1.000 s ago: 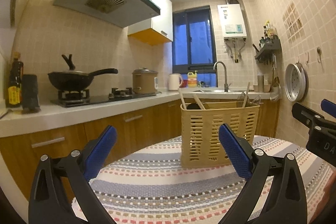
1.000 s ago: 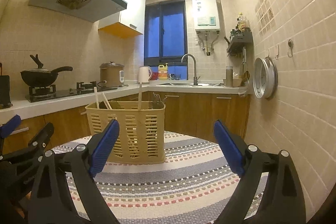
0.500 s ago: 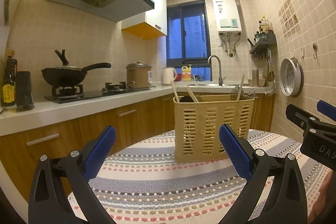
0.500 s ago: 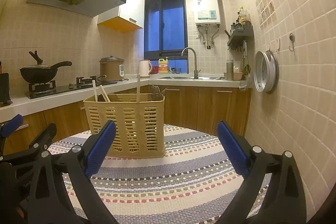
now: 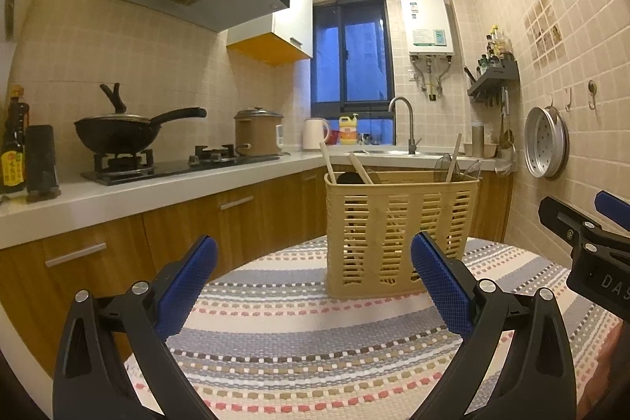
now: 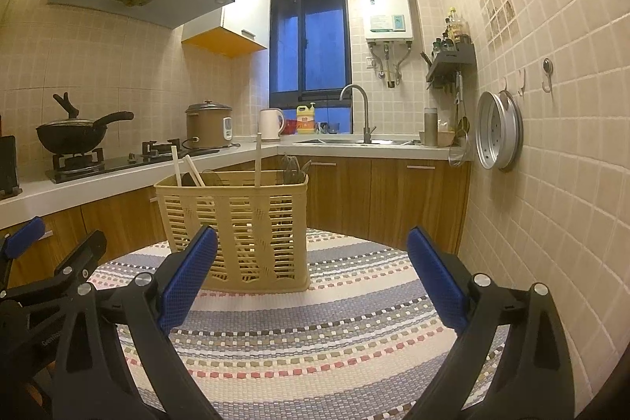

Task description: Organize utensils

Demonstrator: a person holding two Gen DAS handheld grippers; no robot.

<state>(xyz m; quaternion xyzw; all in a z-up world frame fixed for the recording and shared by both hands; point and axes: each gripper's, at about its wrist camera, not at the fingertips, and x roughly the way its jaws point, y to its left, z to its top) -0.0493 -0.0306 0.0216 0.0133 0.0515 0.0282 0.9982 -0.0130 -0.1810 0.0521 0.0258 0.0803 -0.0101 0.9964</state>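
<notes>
A yellow slotted basket (image 5: 399,231) stands upright on a table covered with a striped woven cloth (image 5: 315,333), at the centre of the left wrist view and left of centre in the right wrist view (image 6: 236,231). Several utensils stand in it: pale wooden handles (image 5: 328,162) lean at the left end, another pale handle (image 5: 454,156) and some darker utensil heads rise at the right end. What each utensil is cannot be told.

Both grippers hang low over the near edge of the table, pointing almost level toward the basket and well apart from it. The left gripper (image 5: 313,282) has its two blue-padded fingers spread wide with nothing between them. The right gripper (image 6: 311,274) is likewise wide open and empty; in the left wrist view it shows at the right edge of the frame (image 5: 582,223).

The utensils seem already gathered in the basket, so the step in hand is likely either a first reach or a final check; which one cannot be told. To pick a utensil well, come in from above the rim, choose one handle that stands clear of its neighbours, and close the pads on it alone. Lift straight up so the light basket does not tip or drag on the cloth; the other gripper could steady the basket wall.
</notes>
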